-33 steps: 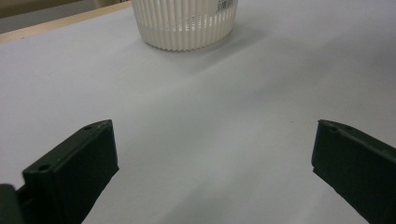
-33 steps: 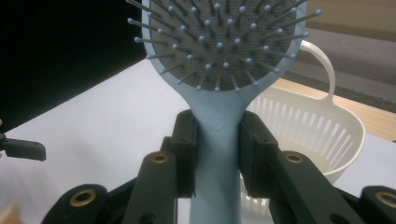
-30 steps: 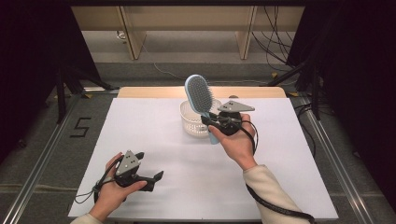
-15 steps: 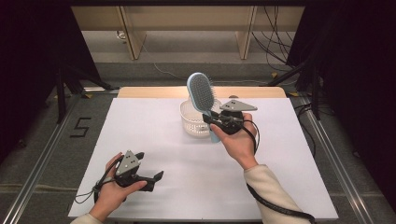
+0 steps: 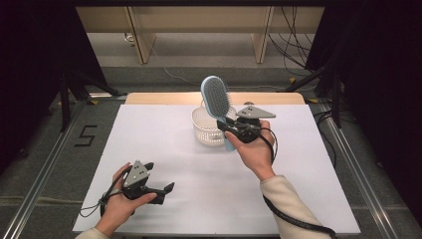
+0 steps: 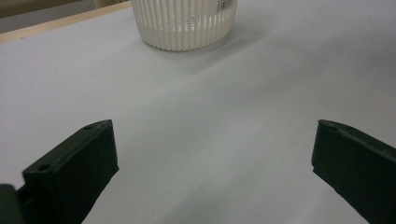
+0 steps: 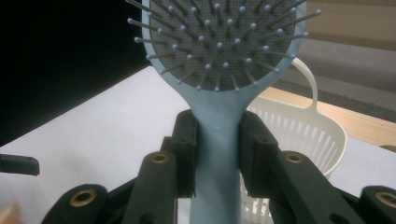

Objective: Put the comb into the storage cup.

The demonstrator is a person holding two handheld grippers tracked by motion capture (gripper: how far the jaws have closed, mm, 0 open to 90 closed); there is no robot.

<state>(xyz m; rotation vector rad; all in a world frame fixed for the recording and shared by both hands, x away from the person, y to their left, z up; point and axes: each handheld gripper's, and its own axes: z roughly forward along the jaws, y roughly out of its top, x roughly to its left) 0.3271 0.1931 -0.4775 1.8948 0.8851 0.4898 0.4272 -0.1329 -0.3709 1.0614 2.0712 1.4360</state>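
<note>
Tilted slightly rightward since a second ago, the blue hairbrush [image 5: 217, 97] stands clamped by its handle in the right gripper [image 5: 230, 128], above the white basket [image 5: 205, 130] at its 4 o'clock rim. Near the table's [image 5: 298, 164] 7 o'clock edge, the left gripper [image 5: 166, 191] rests with jaws spread, holding nothing.

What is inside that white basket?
Nothing shows in the basket, but the brush, held in the right gripper, and the near wall cover part of its floor.

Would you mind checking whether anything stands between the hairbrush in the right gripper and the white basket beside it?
Nothing visible does. The right gripper is shut on the handle of the hairbrush, head up, right next to the white basket, whose open top looks unobstructed. The left gripper rests far off, open.
</note>
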